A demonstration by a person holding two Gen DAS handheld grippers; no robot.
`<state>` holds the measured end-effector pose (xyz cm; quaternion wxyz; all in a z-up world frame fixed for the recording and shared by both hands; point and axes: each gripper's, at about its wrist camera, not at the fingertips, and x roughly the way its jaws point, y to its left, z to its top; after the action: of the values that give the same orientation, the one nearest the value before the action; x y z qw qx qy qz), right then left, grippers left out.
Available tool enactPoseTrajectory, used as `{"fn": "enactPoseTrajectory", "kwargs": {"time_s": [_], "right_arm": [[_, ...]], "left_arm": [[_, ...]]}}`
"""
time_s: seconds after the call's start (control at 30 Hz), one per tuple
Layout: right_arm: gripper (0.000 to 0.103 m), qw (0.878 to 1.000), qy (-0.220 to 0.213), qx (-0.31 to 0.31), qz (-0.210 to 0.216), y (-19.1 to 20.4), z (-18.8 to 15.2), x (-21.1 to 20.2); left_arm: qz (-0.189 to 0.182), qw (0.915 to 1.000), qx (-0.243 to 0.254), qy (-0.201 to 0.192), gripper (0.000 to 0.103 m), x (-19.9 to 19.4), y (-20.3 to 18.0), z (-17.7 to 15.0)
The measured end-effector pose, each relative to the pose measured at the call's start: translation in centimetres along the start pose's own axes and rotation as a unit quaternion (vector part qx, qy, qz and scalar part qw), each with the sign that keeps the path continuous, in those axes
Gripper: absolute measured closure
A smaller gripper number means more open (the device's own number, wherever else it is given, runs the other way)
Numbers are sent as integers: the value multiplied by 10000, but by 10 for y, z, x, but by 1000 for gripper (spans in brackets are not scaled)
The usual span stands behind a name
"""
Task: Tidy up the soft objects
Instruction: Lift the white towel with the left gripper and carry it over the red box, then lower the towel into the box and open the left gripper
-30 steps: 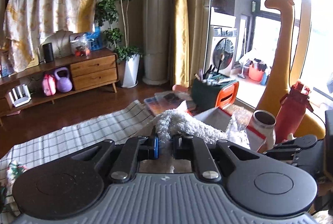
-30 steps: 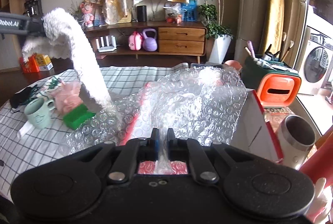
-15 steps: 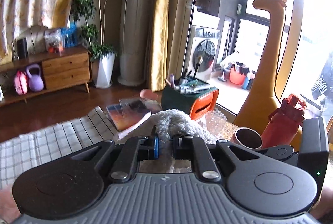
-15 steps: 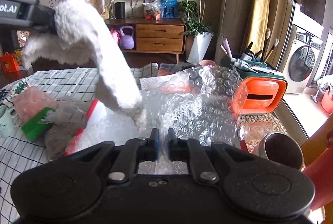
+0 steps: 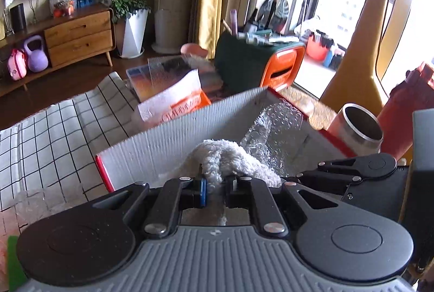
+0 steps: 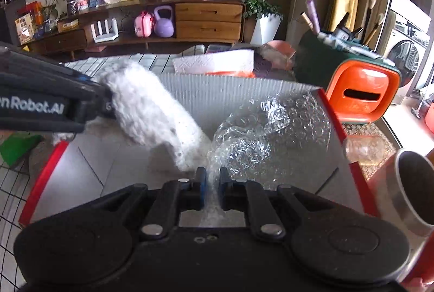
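Observation:
My left gripper (image 5: 215, 190) is shut on a fluffy white cloth (image 5: 230, 156) and holds it over an open grey corrugated box with red edges (image 5: 168, 145). In the right wrist view the cloth (image 6: 152, 113) hangs from the left gripper (image 6: 105, 105) down into the box (image 6: 244, 91). My right gripper (image 6: 211, 190) is shut on a sheet of clear bubble wrap (image 6: 271, 129), which lies inside the box on its right side. The bubble wrap also shows in the left wrist view (image 5: 274, 132).
A steel cup (image 6: 415, 183) and a red bottle (image 5: 401, 118) stand right of the box. A green-and-orange bin of brushes (image 6: 350, 75) stands behind it, with white tissue (image 6: 214, 63). A checked cloth (image 5: 48, 134) covers the table; a green block (image 6: 16, 147) lies left.
Both grippers have moved down and forward over the box. The white cloth and the bubble wrap have dropped from above the table into the box.

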<state>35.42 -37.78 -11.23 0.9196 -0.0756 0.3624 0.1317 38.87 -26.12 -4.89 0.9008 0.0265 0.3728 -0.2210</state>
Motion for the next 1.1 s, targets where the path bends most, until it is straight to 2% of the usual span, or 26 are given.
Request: {"fn": "enactPoseTrajectory", "kwargs": {"time_s": [0.13, 0.27, 0.5, 0.6, 0.67, 0.8, 0.87, 1.0, 1.03, 1.1], "right_arm": [[93, 9996, 214, -153, 94, 5, -9, 6], [91, 9992, 318, -117, 209, 4, -12, 7], [84, 9975, 541, -126, 429, 0, -17, 9], [78, 9974, 551, -127, 438, -1, -17, 5], [68, 9969, 595, -126, 507, -2, -18, 3], [60, 9971, 553, -127, 511, -4, -18, -5], [52, 9974, 509, -127, 486, -5, -18, -8], [45, 9980, 424, -101, 459, -7, -18, -14], [39, 9981, 395, -102, 456, -6, -17, -15], [37, 9984, 343, -103, 447, -6, -17, -19]], "left_arm": [[91, 9995, 76, 287, 91, 18, 1, -7], [-48, 9982, 103, 587, 91, 35, 2, -14], [-50, 9936, 404, 1055, 91, 55, -10, -29], [127, 9919, 520, 1151, 91, 61, -14, -32], [126, 9915, 519, 1190, 91, 62, -14, -32], [196, 9907, 541, 1237, 91, 61, -14, -32], [211, 9906, 506, 1256, 90, 60, -13, -31], [227, 9910, 479, 1233, 90, 57, -14, -32], [245, 9914, 461, 1199, 88, 56, -14, -31], [230, 9924, 392, 1145, 84, 52, -13, -31]]}}
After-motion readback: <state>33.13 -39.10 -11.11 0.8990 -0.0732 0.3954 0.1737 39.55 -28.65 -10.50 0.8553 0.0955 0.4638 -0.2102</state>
